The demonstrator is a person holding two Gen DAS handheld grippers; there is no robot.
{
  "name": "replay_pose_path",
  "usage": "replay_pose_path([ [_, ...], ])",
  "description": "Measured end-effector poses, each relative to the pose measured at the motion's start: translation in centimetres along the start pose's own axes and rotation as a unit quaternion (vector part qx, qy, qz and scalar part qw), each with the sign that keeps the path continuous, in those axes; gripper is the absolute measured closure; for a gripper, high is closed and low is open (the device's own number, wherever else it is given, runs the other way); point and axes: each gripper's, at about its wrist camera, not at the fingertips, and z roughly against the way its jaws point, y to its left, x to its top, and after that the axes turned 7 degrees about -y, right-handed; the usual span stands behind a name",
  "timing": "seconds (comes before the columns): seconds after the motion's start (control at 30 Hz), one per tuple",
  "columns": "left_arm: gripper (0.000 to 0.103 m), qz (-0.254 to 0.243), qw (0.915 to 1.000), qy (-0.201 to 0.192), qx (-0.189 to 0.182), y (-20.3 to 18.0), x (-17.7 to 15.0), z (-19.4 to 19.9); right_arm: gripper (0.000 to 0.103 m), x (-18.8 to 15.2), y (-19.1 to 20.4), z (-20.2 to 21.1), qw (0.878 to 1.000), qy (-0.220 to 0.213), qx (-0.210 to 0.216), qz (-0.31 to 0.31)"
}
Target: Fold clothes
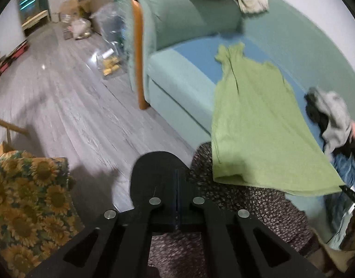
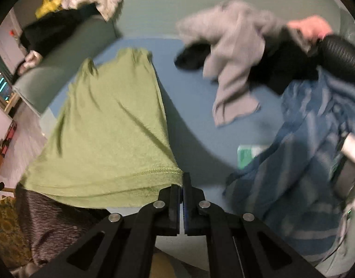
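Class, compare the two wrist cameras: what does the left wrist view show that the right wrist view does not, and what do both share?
Only the left wrist view shows the grey floor, the sunflower fabric and the left tongs, shut on nothing. Only the right wrist view shows the right tongs pinching the hem corner of the green garment. Both show that green garment spread on the blue sofa seat and the grey clothing.

I see a teal sofa [image 1: 177, 23] with a wooden arm trim [image 1: 138, 46] standing on grey plank flooring [image 1: 61, 97]. A clear plastic bag [image 1: 107, 62] lies on the floor beside it, cardboard boxes [image 1: 73, 7] sit further back, and a sunflower-print cushion [image 1: 26, 197] is at my near left.
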Motion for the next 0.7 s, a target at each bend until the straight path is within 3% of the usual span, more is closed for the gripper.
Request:
replay_pose_path([
  [0.1, 0.103, -0.010, 0.9998, 0.012, -0.007, -0.5, -0.5, -0.5, 0.102, -0.2, 0.5, 1.2, 1.000, 0.001, 0.011, 0.015],
  [0.27, 0.098, -0.062, 0.9974, 0.030, -0.019, -3.3, -0.8, -2.1, 0.102, -2.2, -1.0, -2.6, 0.998, 0.055, -0.004, 0.013],
  [0.3, 0.089, -0.080, 0.9961, 0.033, -0.016, -4.1, -0.8, -2.3, 0.102, -2.2, -1.0, -3.7, 0.998, 0.064, 0.000, 0.011],
  [0.33, 0.071, -0.098, 0.9945, 0.035, -0.013, -4.9, -0.9, -2.6, 0.101, -2.4, -1.2, -4.4, 0.997, 0.073, 0.007, 0.010],
  [0.4, 0.051, -0.130, 0.9906, 0.040, -0.007, -6.4, -0.8, -3.3, 0.101, -2.8, -1.1, -5.2, 0.997, 0.081, 0.013, 0.010],
  [0.7, 0.051, -0.237, 0.9687, 0.071, 0.020, -9.6, -1.4, -6.4, 0.101, -3.2, -2.3, -5.4, 0.996, 0.086, 0.018, -0.008],
])
